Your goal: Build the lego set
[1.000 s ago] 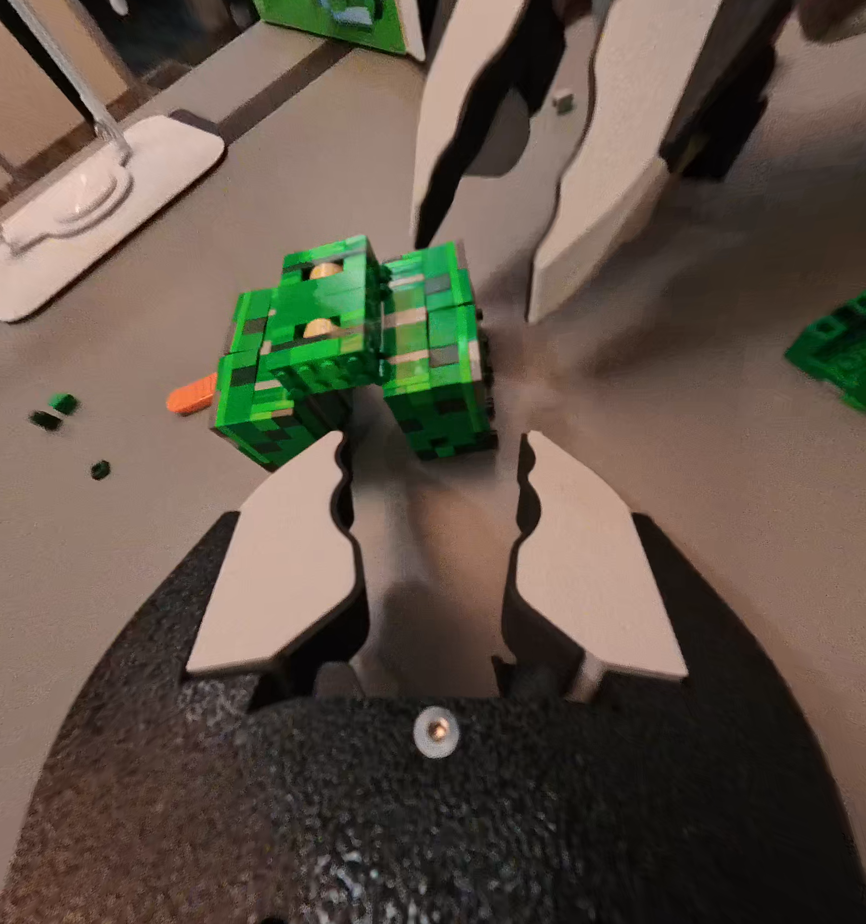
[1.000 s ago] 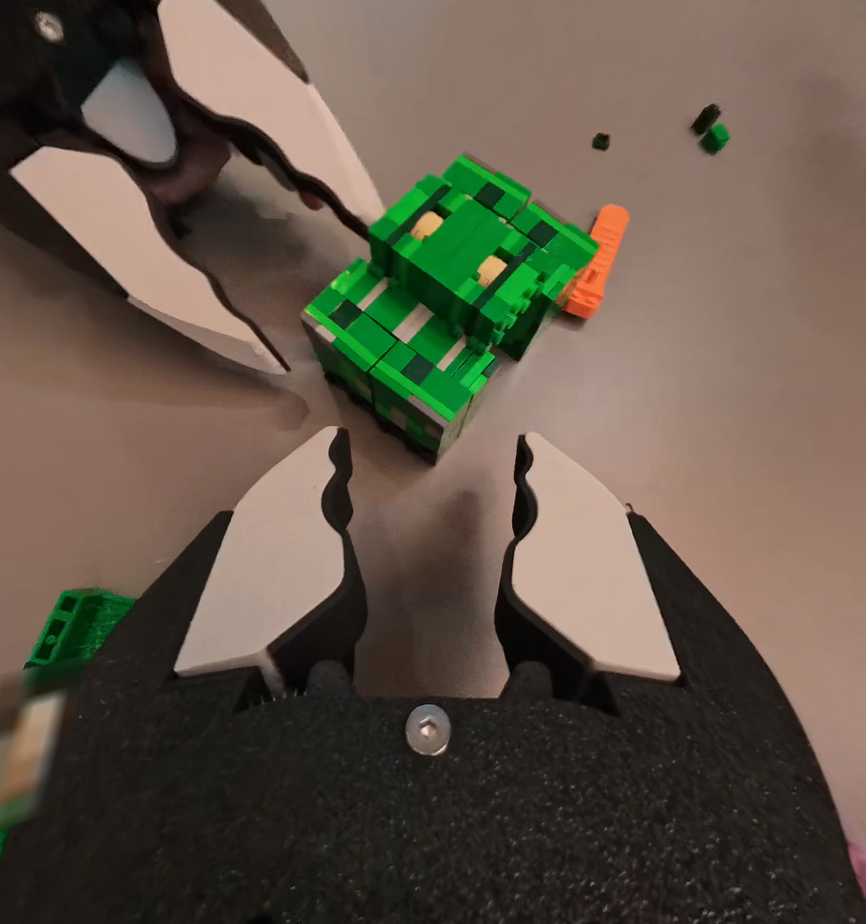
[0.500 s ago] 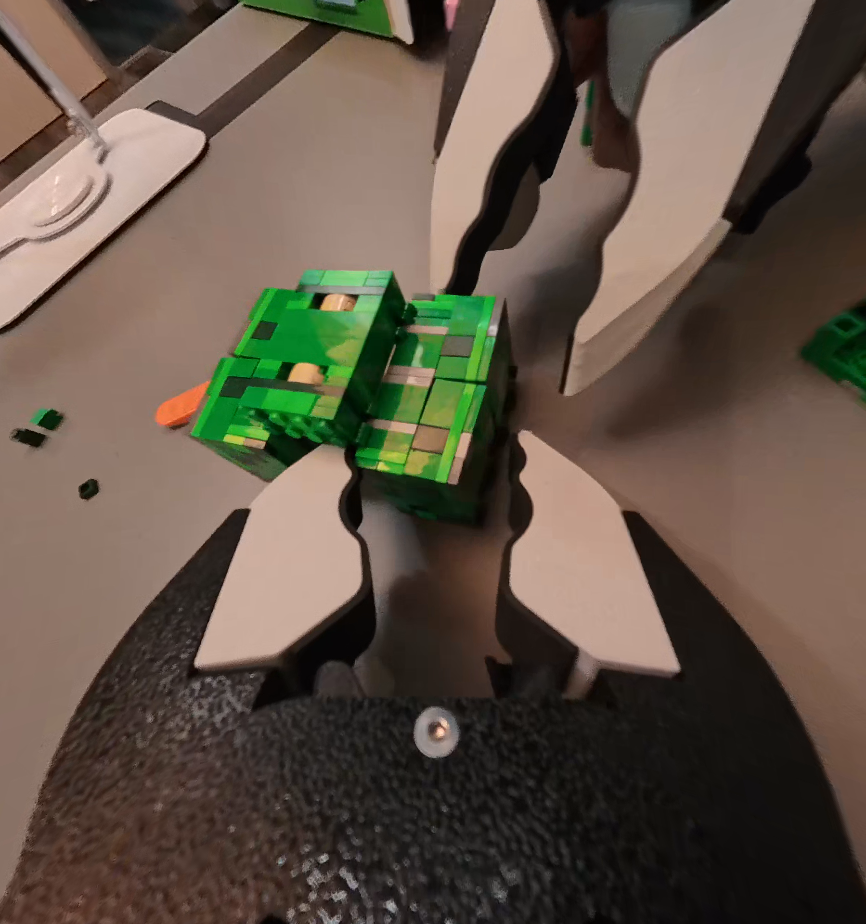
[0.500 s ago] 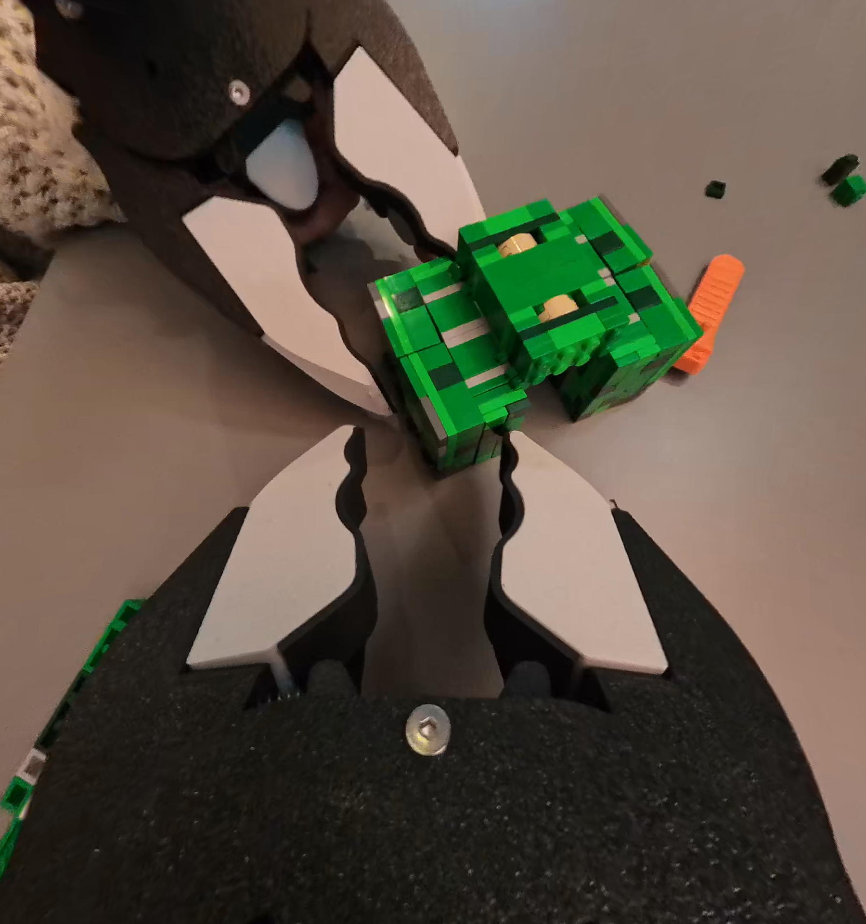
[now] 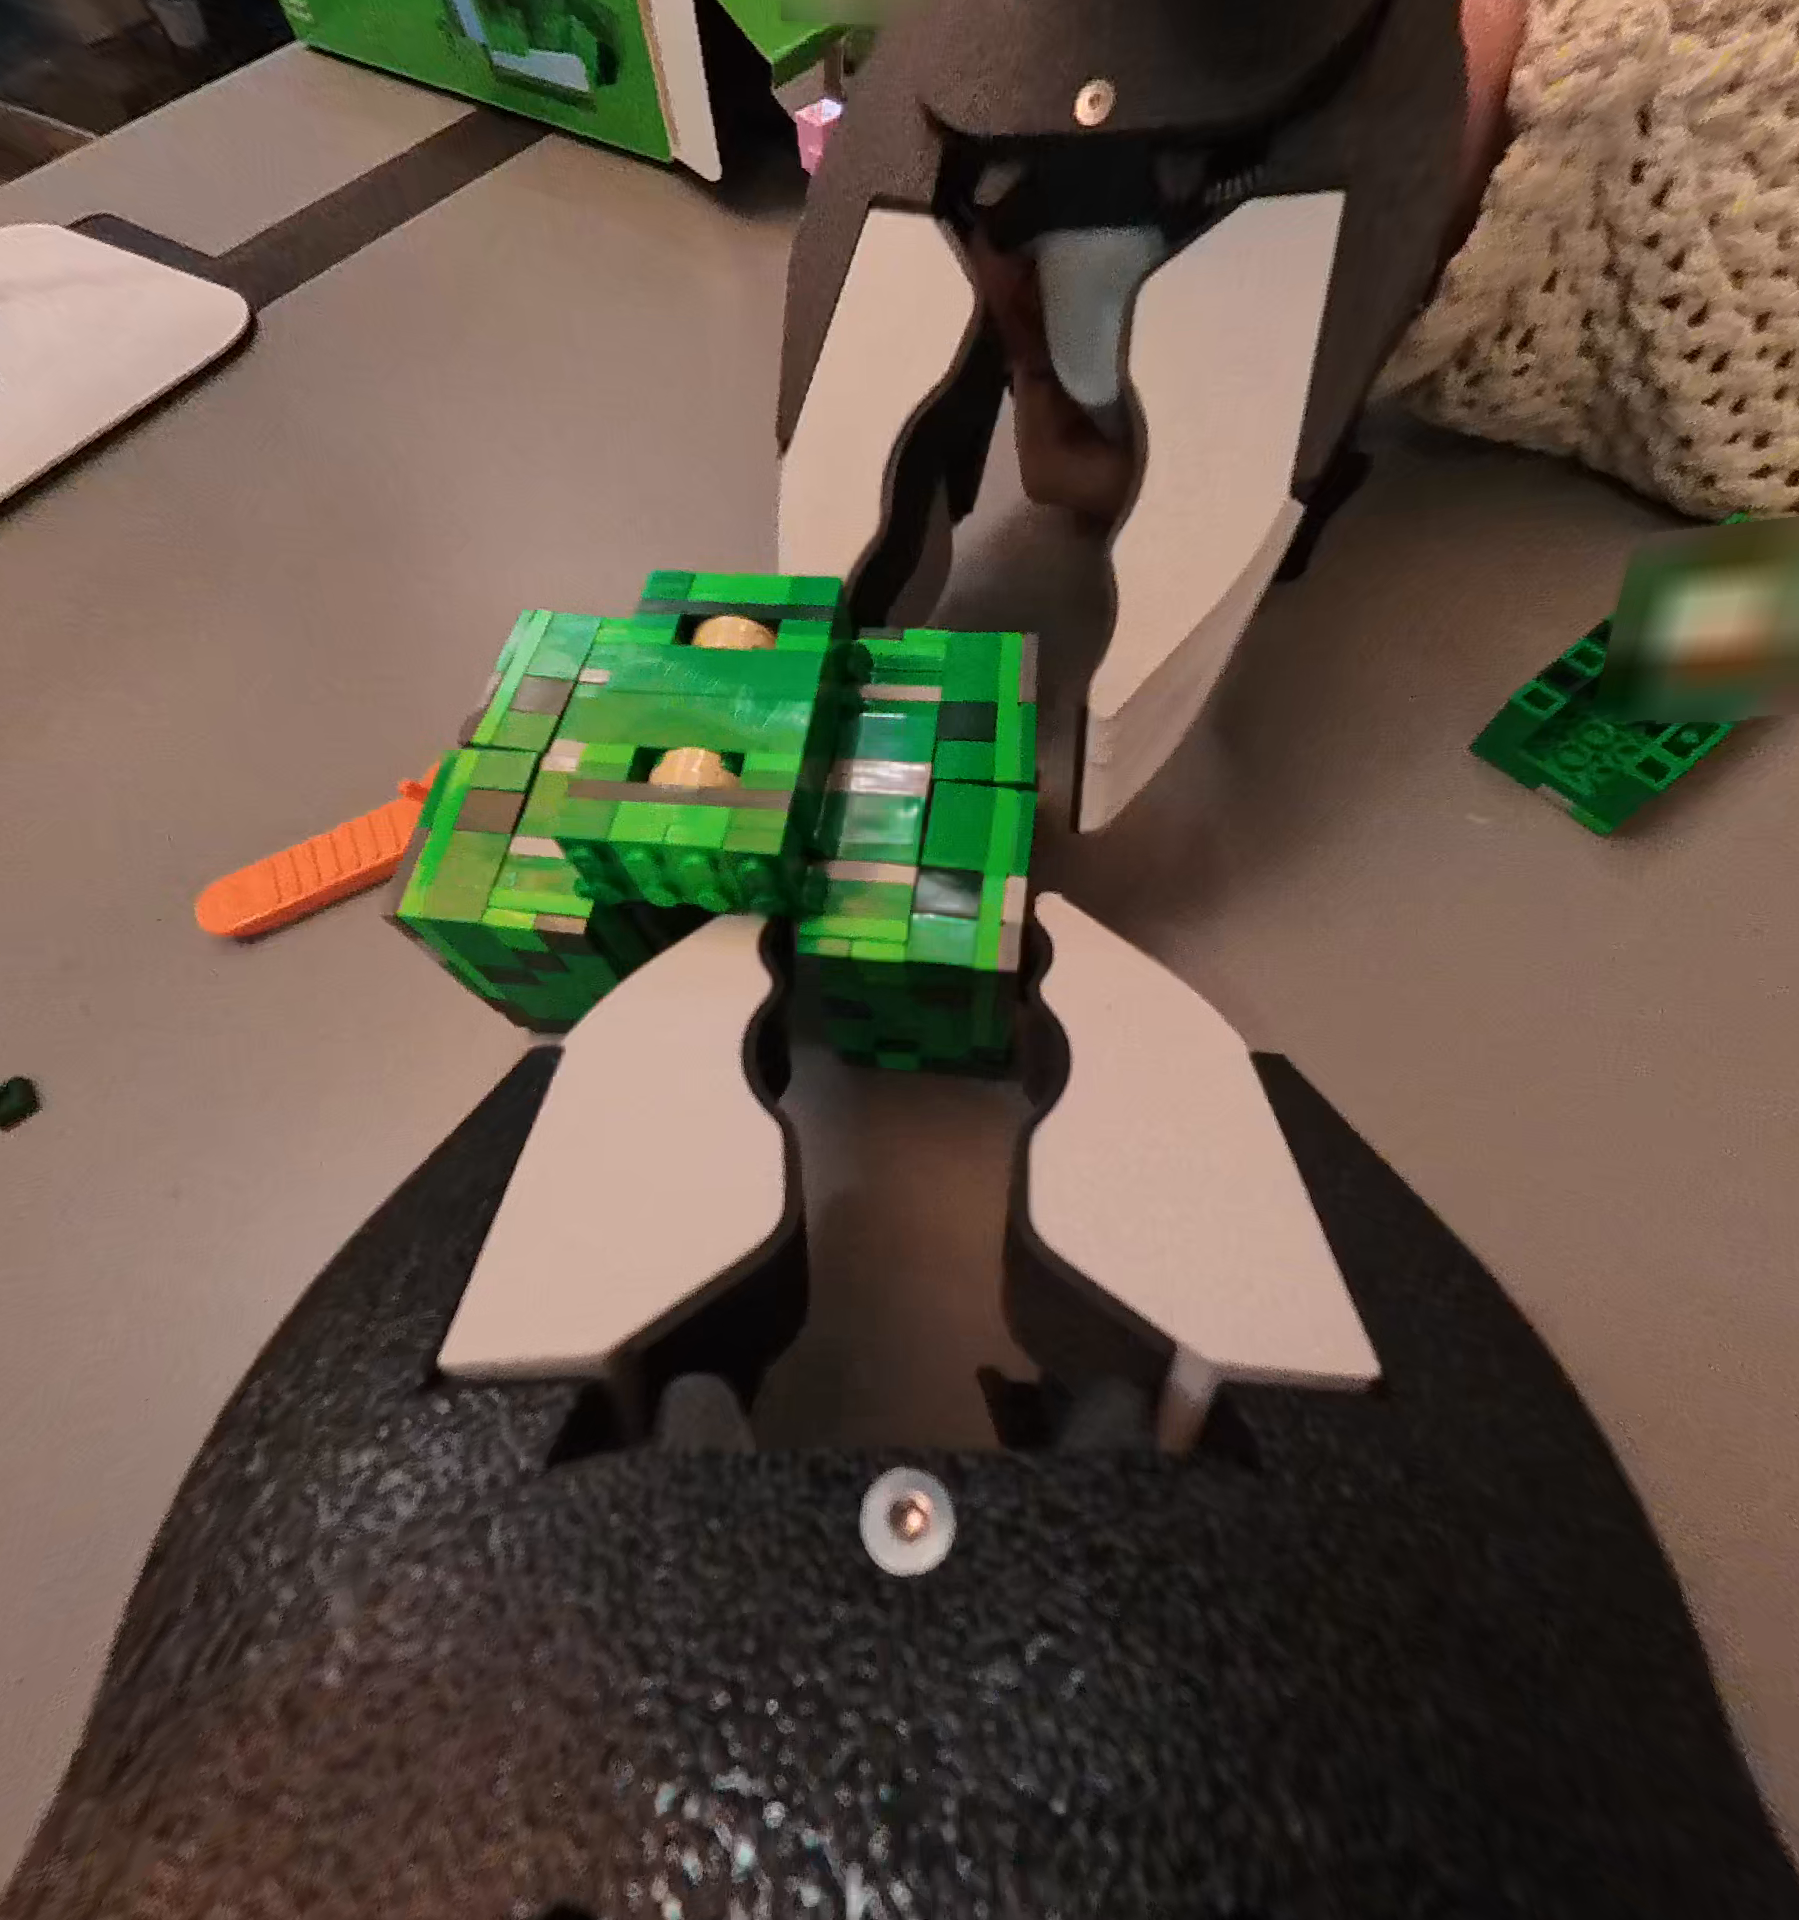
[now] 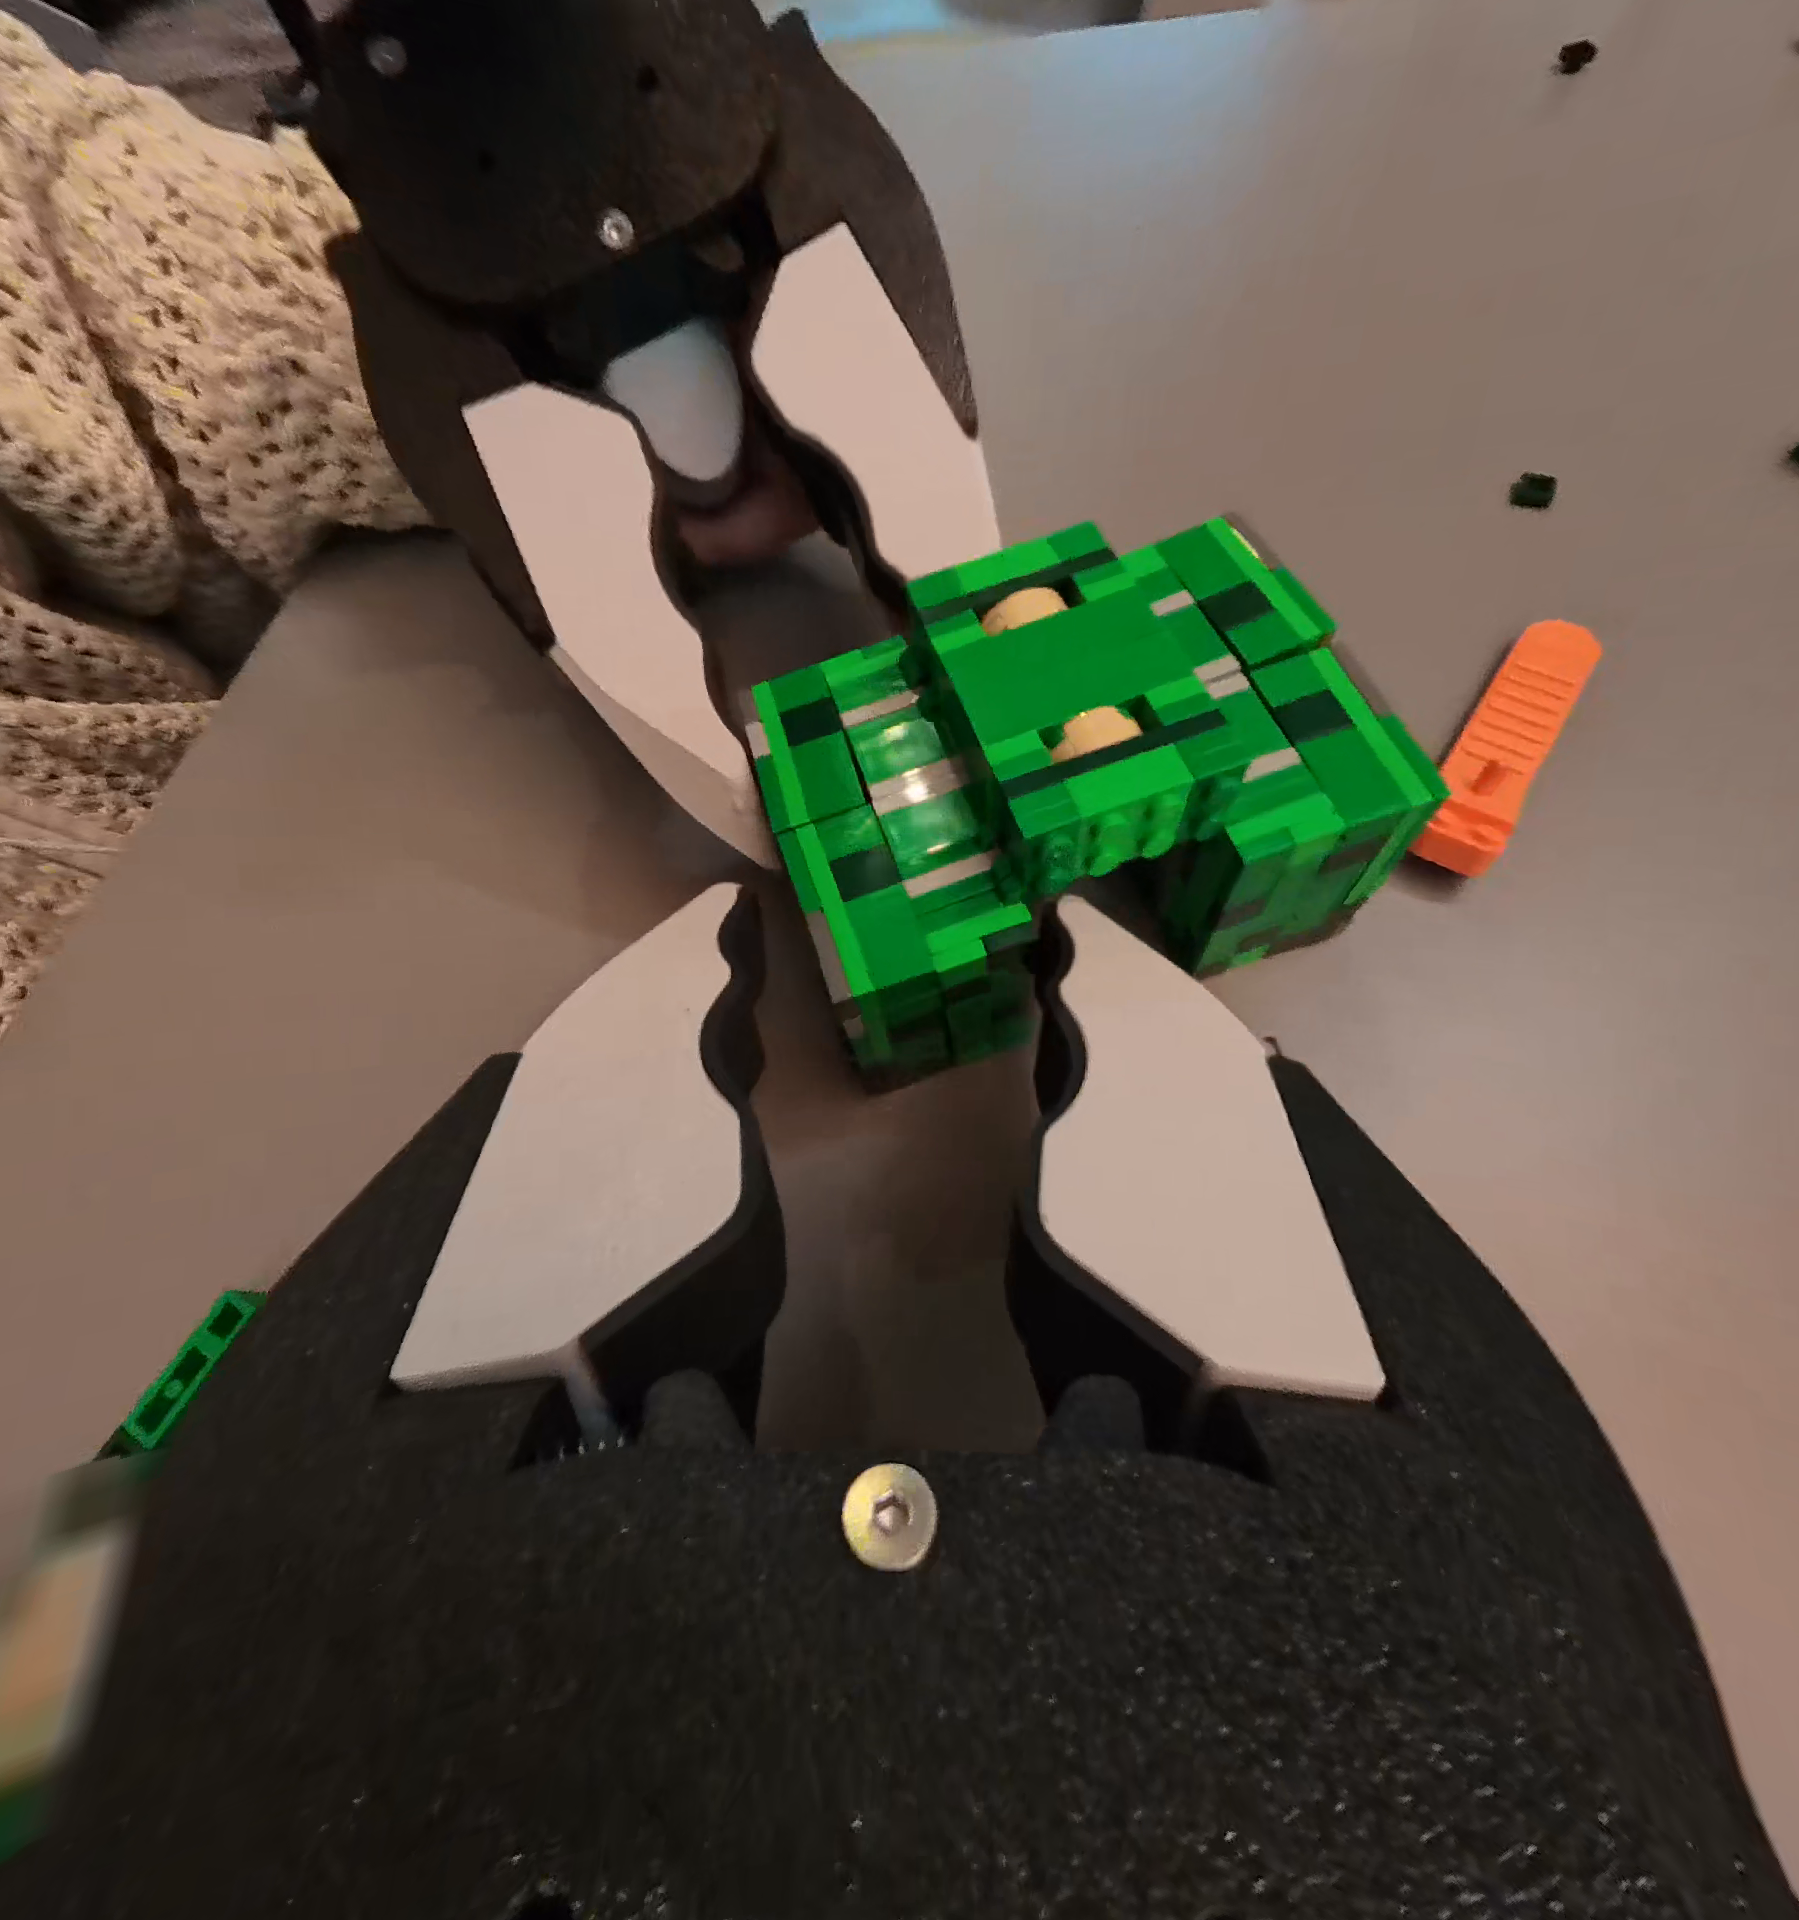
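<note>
A green lego build (image 5: 708, 748) of blocky cubes with two tan studs on top lies on the grey table (image 5: 1394, 1039). My left gripper (image 5: 900, 920) straddles the build's right-hand cube, with both fingertips touching its sides. My right gripper (image 5: 973, 717) comes in from the far side, open, with its fingers either side of the same cube. In the right wrist view the build (image 6: 1082, 727) lies just ahead. My right gripper (image 6: 895, 904) is open around the cube's near corner. The left gripper (image 6: 827, 717) holds the cube's far end.
An orange brick separator (image 5: 303, 873) lies left of the build and also shows in the right wrist view (image 6: 1508, 748). A green lego part (image 5: 1591, 748) lies at the right. Small dark green pieces (image 6: 1529, 488) are scattered around. A green box (image 5: 521, 62) and a white stand base (image 5: 74, 332) are at the back. A knit sleeve (image 5: 1653, 260) is behind the right gripper.
Both grippers have moved in onto the build from opposite sides. The left jaws have narrowed onto the right-hand cube. The build has turned slightly on the table.
</note>
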Available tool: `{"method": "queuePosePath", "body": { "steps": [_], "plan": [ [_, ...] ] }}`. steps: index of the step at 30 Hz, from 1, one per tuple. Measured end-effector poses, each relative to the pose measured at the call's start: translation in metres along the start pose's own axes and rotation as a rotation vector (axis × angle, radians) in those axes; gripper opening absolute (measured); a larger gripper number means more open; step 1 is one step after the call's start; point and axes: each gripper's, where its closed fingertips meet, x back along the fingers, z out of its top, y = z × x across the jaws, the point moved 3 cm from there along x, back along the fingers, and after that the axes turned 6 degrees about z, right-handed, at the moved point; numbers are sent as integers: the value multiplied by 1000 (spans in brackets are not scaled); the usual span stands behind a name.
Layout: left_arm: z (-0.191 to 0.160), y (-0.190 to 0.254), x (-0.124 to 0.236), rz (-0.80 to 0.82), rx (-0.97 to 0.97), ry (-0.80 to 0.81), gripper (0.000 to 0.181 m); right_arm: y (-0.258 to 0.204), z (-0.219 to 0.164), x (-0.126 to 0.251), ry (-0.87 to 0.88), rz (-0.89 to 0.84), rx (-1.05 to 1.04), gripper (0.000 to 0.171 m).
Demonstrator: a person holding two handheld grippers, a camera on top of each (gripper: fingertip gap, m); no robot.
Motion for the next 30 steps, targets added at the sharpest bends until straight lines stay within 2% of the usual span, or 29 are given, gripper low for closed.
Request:
{"method": "queuePosePath", "body": {
  "steps": [3, 24, 30],
  "plan": [
    [-1, 2, -2, -9, -35, -10, 42, -2, 0, 0, 4, 4, 16, 40],
    [-3, 1, -2, -28, -3, -30, 38, -2, 0, -1, 10, -61, -2, 39],
    [-3, 4, -2, -53, -7, -28, 37, -3, 0, -1, 4, -34, 16, 39]
  ]
}}
